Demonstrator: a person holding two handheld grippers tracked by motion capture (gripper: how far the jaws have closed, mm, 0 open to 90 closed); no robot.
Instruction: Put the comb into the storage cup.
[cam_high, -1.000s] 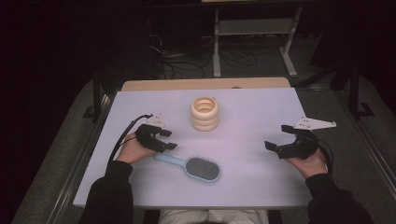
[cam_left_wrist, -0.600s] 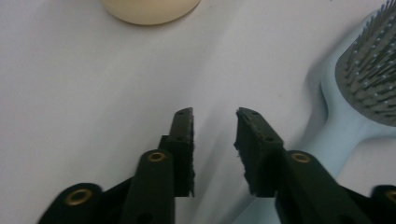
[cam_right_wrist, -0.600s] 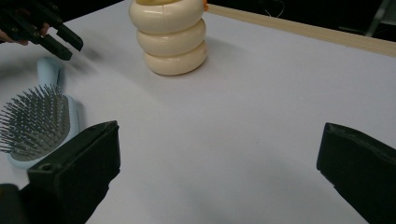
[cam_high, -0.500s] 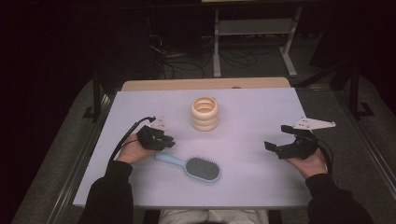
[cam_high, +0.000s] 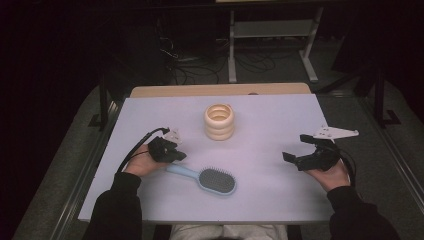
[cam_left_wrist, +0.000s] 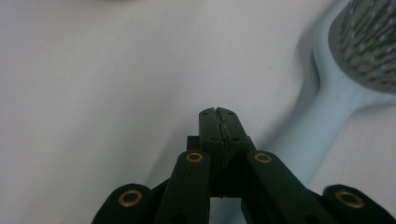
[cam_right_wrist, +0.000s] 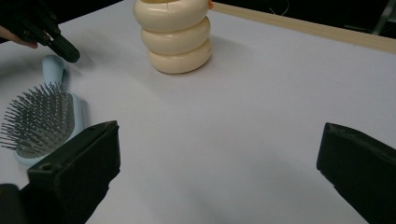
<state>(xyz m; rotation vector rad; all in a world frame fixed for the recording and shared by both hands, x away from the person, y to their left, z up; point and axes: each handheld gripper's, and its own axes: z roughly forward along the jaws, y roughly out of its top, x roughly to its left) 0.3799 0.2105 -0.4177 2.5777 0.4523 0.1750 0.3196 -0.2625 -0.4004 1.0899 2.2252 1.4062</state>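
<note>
A light blue hairbrush (cam_high: 210, 179) with grey bristles lies on the pale table (cam_high: 280, 115), near the front. Its handle (cam_left_wrist: 299, 140) runs just to the right of my left gripper (cam_left_wrist: 218, 112) in the left gripper view. The left gripper (cam_high: 176, 155) has just been closing and is now shut, pads together with nothing between them, just above the handle end. A cream ringed cup (cam_high: 219, 121) stands upright at mid-table. My right gripper (cam_high: 296, 148) hovers at the right, jaws wide open and empty (cam_right_wrist: 219, 163), pointing toward the cup (cam_right_wrist: 175, 37) and brush (cam_right_wrist: 44, 121).
A wooden strip (cam_high: 220, 90) borders the table's far edge. Beyond it are a dark floor, cables and a metal stand (cam_high: 270, 30). Bare tabletop lies between the cup and the right gripper. The person's sleeves (cam_high: 120, 210) come in at the front edge.
The left gripper's jaws have closed from open to fully shut, with nothing caught. Both hands, the brush and the cup have stayed put.
</note>
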